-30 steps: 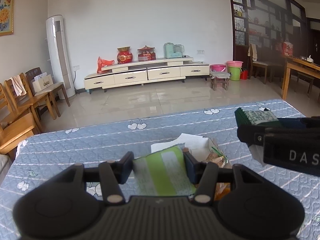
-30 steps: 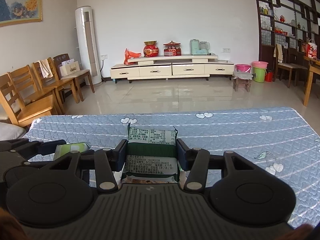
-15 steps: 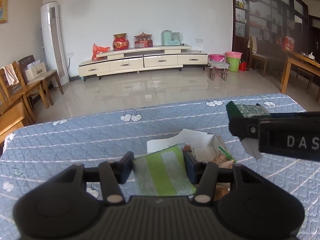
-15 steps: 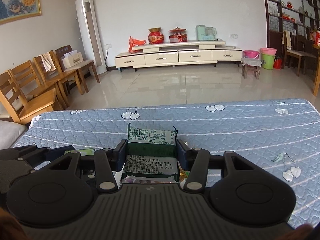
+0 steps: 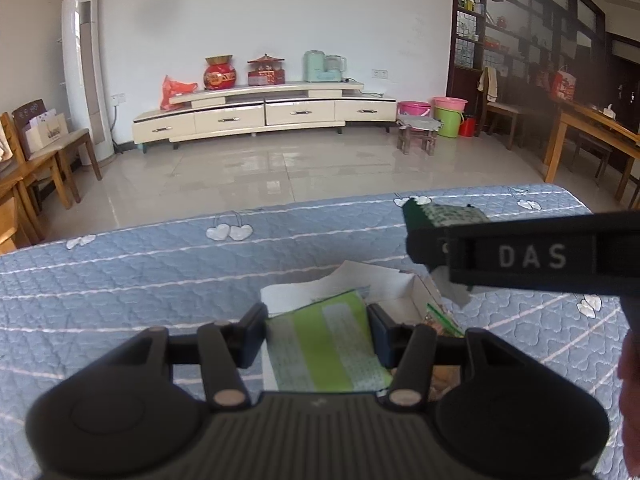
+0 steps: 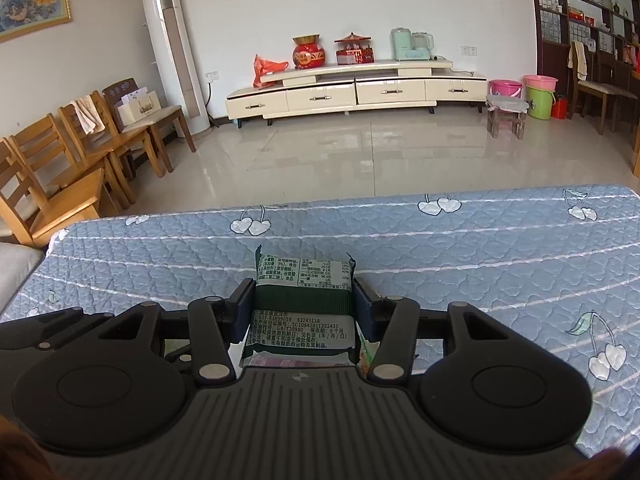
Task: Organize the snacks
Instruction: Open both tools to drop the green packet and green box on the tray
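My left gripper is shut on a light green and white snack packet, held just over an open white box on the blue quilted table. More wrapped snacks lie inside the box at its right. My right gripper is shut on a dark green snack packet with white printed labels. From the left wrist view the same dark green packet shows at the right, above the box, in the right gripper's black finger.
The blue quilt with heart prints covers the table to its far edge. Wooden chairs stand at the left, a cream TV cabinet by the far wall, a wooden table at the right.
Both grippers have moved forward and lower over the table with their packets still gripped. The white box has come closer under the left gripper, and the right gripper sits further over it.
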A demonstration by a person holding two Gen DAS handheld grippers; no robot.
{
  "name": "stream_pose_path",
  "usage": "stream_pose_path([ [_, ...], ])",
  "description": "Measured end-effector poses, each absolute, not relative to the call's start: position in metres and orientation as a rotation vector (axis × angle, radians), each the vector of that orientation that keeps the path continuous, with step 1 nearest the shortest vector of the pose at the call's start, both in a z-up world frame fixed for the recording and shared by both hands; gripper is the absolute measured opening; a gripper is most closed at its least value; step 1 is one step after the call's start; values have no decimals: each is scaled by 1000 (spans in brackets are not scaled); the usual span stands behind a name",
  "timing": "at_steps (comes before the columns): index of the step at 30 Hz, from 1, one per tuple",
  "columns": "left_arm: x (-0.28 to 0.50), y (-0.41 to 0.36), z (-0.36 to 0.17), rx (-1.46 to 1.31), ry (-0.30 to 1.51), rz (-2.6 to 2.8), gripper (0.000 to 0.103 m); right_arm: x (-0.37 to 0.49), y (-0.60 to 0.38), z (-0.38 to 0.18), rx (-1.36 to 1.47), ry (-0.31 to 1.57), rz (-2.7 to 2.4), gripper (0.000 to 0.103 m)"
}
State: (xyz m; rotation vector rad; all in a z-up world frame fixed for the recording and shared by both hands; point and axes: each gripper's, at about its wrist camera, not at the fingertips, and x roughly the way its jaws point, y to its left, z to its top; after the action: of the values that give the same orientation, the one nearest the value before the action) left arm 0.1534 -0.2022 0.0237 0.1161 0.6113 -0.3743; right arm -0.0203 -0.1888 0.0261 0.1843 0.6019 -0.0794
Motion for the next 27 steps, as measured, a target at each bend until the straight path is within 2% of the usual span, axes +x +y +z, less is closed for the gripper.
stream_pose_path([
  [3, 158, -205, 20, 104, 616, -395, 53, -18, -188, 26, 186, 611, -79, 66],
  [7, 166, -207, 16, 65, 629, -427, 52, -19, -189, 29, 193, 595, -84, 77],
  [13, 170, -210, 14, 29, 633, -478, 54, -45, -192, 44, 195, 537, -112, 79],
  [15, 169, -211, 18, 18, 625, -497, 70, -57, -191, 50, 188, 514, -125, 80],
  [17, 166, -211, 21, 16, 612, -493, 79, -73, -190, 57, 181, 491, -139, 83],
  [22, 152, -204, 33, 11, 615, -476, 84, -112, -181, 77, 129, 444, -172, 87],
  [23, 148, -203, 36, 21, 613, -464, 88, -120, -179, 81, 125, 437, -175, 89],
  [27, 122, -187, 52, 27, 590, -409, 100, -155, -169, 93, 96, 415, -200, 103],
])
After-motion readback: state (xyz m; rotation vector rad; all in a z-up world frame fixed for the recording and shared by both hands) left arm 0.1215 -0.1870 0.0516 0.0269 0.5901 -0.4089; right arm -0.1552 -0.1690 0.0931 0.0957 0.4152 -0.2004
